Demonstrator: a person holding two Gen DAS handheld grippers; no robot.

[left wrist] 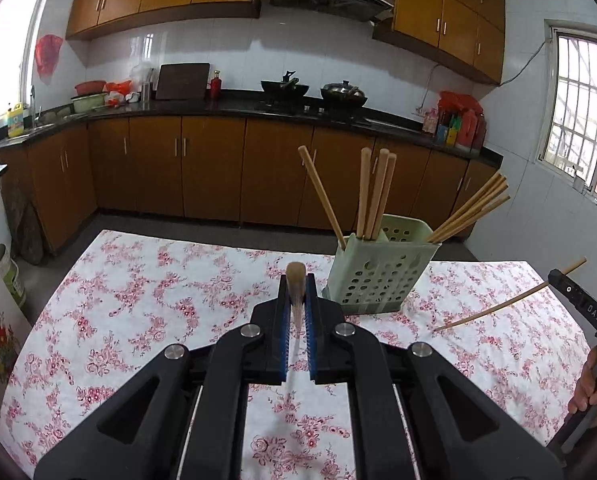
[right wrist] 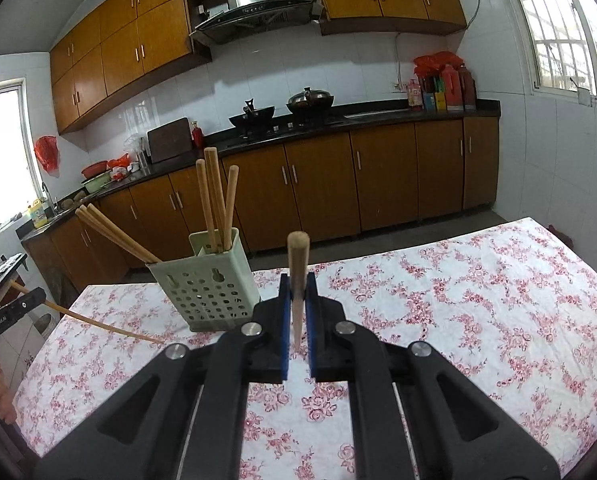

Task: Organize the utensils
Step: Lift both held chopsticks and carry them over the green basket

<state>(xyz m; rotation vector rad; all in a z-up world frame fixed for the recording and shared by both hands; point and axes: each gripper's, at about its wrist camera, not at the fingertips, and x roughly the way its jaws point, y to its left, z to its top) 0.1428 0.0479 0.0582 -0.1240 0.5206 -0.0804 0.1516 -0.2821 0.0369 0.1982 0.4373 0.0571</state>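
Note:
A pale green perforated utensil holder (left wrist: 380, 266) stands on the floral tablecloth, also in the right wrist view (right wrist: 208, 280). Several wooden chopsticks (left wrist: 372, 194) stick out of it, some leaning sideways (right wrist: 114, 234). My left gripper (left wrist: 297, 294) is shut on a wooden chopstick (left wrist: 296, 290), left of the holder and above the table. My right gripper (right wrist: 297, 294) is shut on another wooden chopstick (right wrist: 297, 276), right of the holder. Each held chopstick also shows from the other side, slanting down toward the cloth (left wrist: 502, 306) (right wrist: 98, 324).
The table (left wrist: 138, 300) carries a white cloth with red flowers (right wrist: 478, 300). Behind it runs a kitchen counter with brown cabinets (left wrist: 210, 168), two woks on a stove (left wrist: 314, 92) and bottles (right wrist: 444, 86). A bucket (left wrist: 10, 276) stands on the floor at left.

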